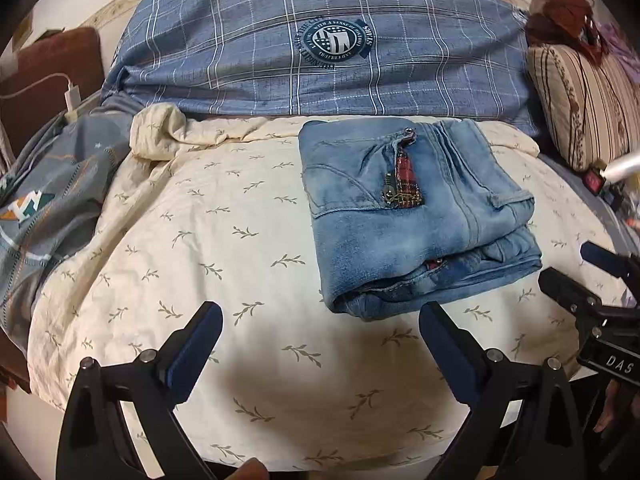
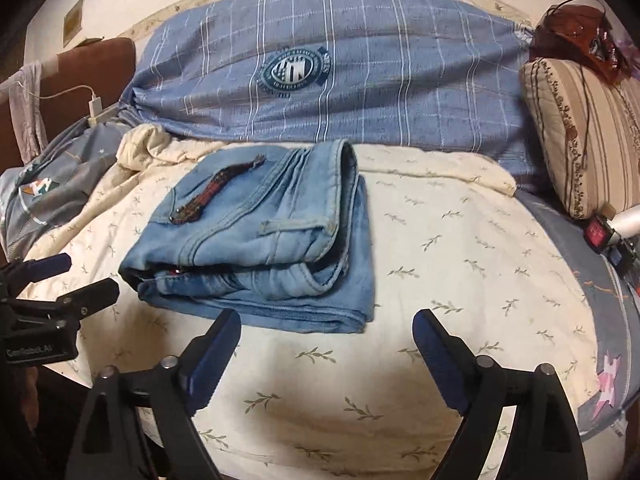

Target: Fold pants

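Risk, as judged: the pale blue, soft-washed denim pants (image 1: 416, 216), folded into a thick uneven stack on the cream leaf-print bedspread (image 1: 200, 240) near the blue plaid pillow (image 1: 320, 40), could slump open if nudged, since the mattress gives. Left gripper (image 1: 320, 320) and right gripper (image 2: 326, 328) hover near, jaws spread wide, holding nothing, clear of cloth.

Left hand-held gripper (image 1: 320, 322) black, silver screws; blue pads (image 1: 440, 332)
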`<move>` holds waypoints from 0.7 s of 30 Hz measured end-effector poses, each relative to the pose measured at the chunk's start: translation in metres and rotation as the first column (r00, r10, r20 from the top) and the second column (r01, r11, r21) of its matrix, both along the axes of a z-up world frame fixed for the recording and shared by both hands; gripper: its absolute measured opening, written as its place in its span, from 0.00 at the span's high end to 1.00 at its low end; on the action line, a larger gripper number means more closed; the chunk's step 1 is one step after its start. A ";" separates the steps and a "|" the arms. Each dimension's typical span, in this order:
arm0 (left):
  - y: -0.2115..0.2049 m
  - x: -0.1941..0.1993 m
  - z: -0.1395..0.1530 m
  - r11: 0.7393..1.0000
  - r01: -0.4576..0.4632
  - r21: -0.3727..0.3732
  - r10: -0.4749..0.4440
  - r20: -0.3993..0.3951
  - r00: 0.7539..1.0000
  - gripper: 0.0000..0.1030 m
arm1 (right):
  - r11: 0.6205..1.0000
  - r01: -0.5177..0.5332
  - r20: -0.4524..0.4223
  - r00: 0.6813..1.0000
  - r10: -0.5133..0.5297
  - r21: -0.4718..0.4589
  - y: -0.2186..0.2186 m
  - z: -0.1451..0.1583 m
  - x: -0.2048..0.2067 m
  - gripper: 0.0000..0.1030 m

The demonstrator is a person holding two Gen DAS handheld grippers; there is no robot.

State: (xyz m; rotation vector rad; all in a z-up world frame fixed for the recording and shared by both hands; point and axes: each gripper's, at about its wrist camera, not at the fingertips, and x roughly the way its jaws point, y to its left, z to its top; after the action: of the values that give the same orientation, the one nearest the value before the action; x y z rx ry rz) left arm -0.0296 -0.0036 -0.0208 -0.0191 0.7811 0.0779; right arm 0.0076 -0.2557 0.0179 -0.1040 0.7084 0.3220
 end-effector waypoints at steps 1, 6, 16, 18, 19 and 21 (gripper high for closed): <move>0.000 0.000 0.001 1.000 -0.003 -0.003 0.003 0.004 1.000 0.04 | 1.000 0.000 0.003 1.000 0.000 0.001 0.001 -0.001 0.000 0.13; 0.003 -0.005 0.008 0.999 -0.008 -0.035 0.009 0.047 0.999 0.04 | 1.000 0.006 0.035 0.999 -0.006 0.015 0.003 0.003 0.000 0.13; 0.002 -0.018 0.016 0.999 0.042 -0.024 -0.039 0.111 0.993 0.03 | 1.000 0.002 0.071 0.997 -0.003 0.011 0.024 0.007 0.005 0.13; 0.004 -0.019 0.019 0.998 0.051 -0.035 -0.047 0.112 0.993 0.02 | 1.000 0.001 0.080 0.997 -0.002 0.012 0.026 0.008 0.006 0.13; 0.005 -0.018 0.021 0.998 0.052 -0.045 -0.047 0.109 0.993 0.02 | 1.000 0.003 0.079 0.997 -0.005 0.013 0.027 0.008 0.007 0.13; 0.007 -0.018 0.026 0.997 0.050 -0.061 -0.043 0.112 0.993 0.02 | 1.000 0.009 0.079 0.997 -0.011 0.021 0.025 0.009 0.009 0.13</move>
State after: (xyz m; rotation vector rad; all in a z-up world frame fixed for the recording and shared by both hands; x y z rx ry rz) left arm -0.0477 0.0039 0.0049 -0.0652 0.6724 0.0078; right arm 0.0163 -0.2305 0.0268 -0.0931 0.6270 0.3142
